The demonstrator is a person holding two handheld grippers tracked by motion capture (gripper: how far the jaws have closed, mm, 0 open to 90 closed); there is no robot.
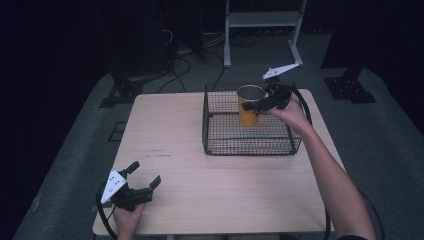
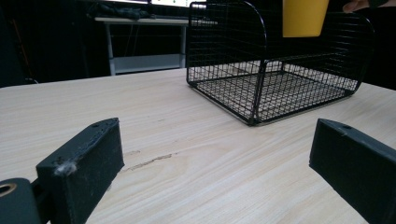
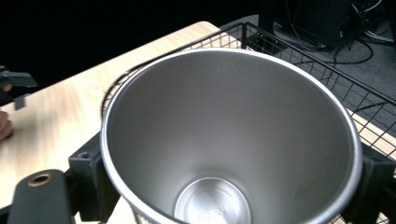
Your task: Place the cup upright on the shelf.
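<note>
Right tongs (image 1: 261,105) clamp the yellow steel cup (image 1: 248,106) above the wire basket (image 1: 215,131); left tongs (image 1: 145,176) gape over bare tabletop (image 1: 210,190).

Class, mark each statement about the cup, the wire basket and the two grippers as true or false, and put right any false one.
1. The right gripper grips the yellow cup near its rim. True.
2. The cup lies on its side on the table. False: it is upright, held over the wire basket.
3. The left gripper is open, with nothing between its jaws. True.
4. The cup is full of water. False: the right gripper view shows its bare metal bottom.
5. The left gripper is inside the basket. False: it is near the table's front left corner.
</note>
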